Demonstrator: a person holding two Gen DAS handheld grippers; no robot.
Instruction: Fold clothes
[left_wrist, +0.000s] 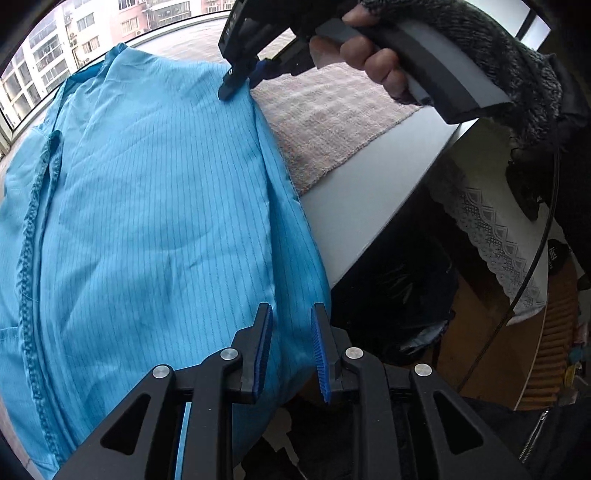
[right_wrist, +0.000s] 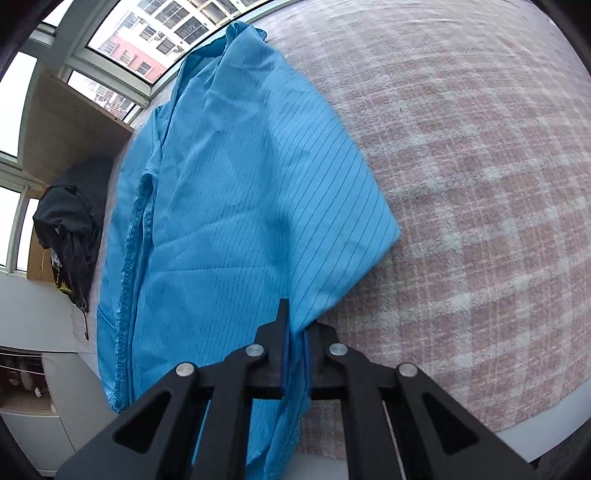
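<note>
A light blue pinstriped garment (left_wrist: 147, 221) with a zipper down its left side lies folded lengthwise on a pink checked cloth (left_wrist: 325, 122). My left gripper (left_wrist: 291, 332) is open at the garment's near right edge, where the fabric hangs over the table rim and runs between the two blue pads. At the far right edge, a person's hand (left_wrist: 369, 59) holds my right gripper (left_wrist: 231, 86), its tips pinched onto the fabric. In the right wrist view my right gripper (right_wrist: 295, 343) is shut on a fold of the garment (right_wrist: 240, 203), which stretches away from it.
The grey table edge (left_wrist: 369, 206) runs diagonally right of the garment. Beyond it are a lace-trimmed cloth (left_wrist: 491, 236) and a black cable (left_wrist: 532, 258). A black bag (right_wrist: 70, 221) hangs left of the table near the windows (right_wrist: 147, 44). Bare pink cloth (right_wrist: 461, 184) fills the right side.
</note>
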